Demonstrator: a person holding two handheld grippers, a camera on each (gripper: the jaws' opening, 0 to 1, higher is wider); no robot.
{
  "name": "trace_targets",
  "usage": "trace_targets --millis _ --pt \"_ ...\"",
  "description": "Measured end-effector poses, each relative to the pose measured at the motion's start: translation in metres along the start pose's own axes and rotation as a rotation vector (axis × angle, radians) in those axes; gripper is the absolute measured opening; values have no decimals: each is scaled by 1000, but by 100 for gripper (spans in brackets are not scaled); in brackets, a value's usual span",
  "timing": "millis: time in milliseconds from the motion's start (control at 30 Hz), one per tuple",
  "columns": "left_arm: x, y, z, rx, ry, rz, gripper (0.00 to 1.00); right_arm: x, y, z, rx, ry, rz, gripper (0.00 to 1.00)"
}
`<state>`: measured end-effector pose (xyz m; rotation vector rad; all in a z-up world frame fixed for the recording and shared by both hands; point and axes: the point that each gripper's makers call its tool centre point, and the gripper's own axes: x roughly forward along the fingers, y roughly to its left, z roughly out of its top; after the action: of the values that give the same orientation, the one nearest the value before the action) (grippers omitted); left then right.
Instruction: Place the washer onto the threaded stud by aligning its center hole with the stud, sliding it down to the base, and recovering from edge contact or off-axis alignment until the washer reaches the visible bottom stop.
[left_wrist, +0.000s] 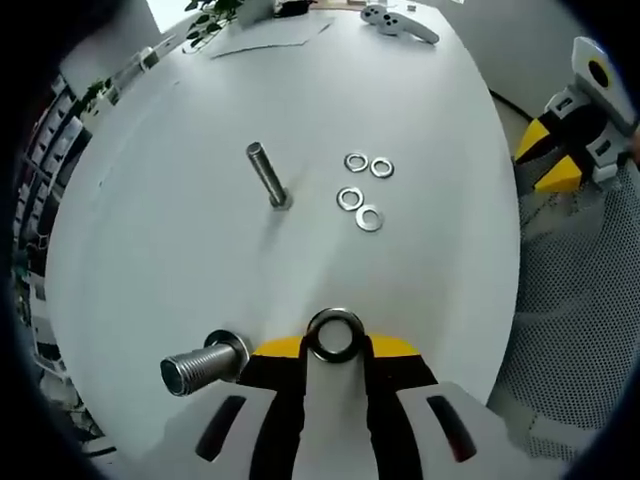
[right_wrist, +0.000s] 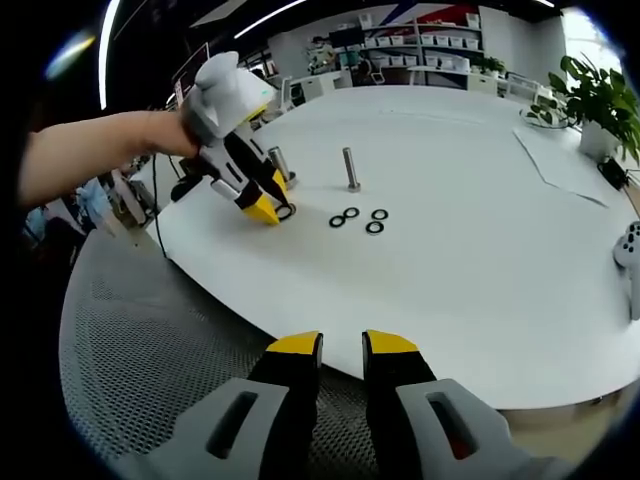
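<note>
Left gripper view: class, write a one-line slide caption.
Left claw holds a washer near a threaded stud; four spare washers lie on the white table.

Four washers (left_wrist: 362, 190) beside stud (left_wrist: 268, 175)

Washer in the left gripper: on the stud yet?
Not yet. The washer is pinched at the left gripper fingers, beside the near stud, not over it.

Washers: five (left_wrist: 336, 335). Threaded studs: two (left_wrist: 267, 173). Tongs: two (right_wrist: 342, 347).
</note>
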<state>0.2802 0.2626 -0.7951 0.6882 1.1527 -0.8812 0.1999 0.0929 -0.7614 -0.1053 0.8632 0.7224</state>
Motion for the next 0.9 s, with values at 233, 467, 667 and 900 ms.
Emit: trace_targets --millis 233,467,667,900 --pt "0 -1 2 -9 -3 -9 23 0 0 0 0 -1 0 19" --pt "1 -2 3 -5 4 -10 25 0 1 0 0 -2 1 19" --pt "1 -4 5 27 13 -14 23 0 0 0 2 -3 -1 19" --pt "2 -6 6 36 37 -10 20 0 -1 0 4 -4 -3 19"
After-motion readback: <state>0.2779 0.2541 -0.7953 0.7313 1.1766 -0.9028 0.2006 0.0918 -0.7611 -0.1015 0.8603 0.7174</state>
